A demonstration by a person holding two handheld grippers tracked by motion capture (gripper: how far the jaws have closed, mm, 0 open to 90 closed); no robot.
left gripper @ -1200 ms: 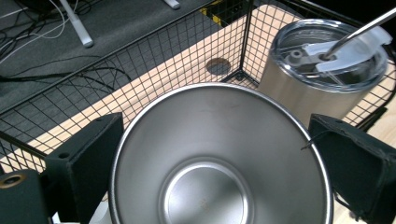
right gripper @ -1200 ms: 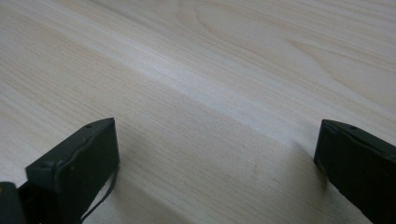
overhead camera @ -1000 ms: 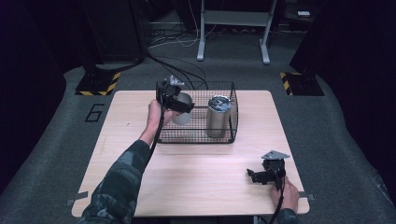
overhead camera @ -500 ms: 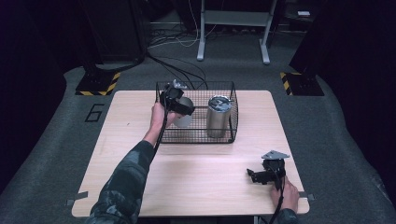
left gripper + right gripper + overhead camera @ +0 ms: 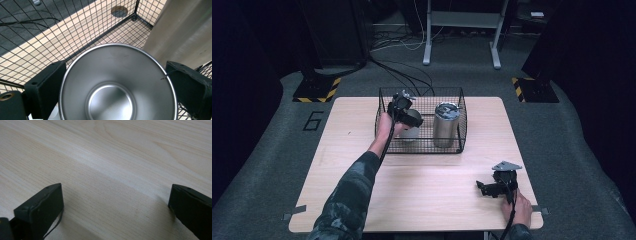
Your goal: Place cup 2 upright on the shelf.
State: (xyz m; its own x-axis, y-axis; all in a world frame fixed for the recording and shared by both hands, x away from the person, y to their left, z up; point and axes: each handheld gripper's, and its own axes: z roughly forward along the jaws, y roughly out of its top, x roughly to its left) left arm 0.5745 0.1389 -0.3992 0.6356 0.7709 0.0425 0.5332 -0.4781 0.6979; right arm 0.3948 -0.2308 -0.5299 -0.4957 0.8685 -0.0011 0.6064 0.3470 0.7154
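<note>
Inside the wire basket (image 5: pixel 459 131), at its left end, sits the steel cup (image 5: pixel 411 125), mouth up, and my left gripper (image 5: pixel 401 107) has its fingers (image 5: pixel 47 87) clamped on either side of the rim, as the left gripper view shows. Against half a second ago I see the cup a touch lower and my left hand barely shifted; the right gripper has not moved. Just beside the cup stands the tall steel tumbler (image 5: pixel 446 124), close on its right but apart from it, its wall looming in the left gripper view. My left forearm reaches up over the basket's near wall, the gripper pointing down into it. My right gripper (image 5: pixel 493 187) rests low near the front right corner of the surface (image 5: pixel 362 200), its fingers (image 5: pixel 41 207) spread wide with nothing between them. Bare wood lies open between the basket and the near edge.
</note>
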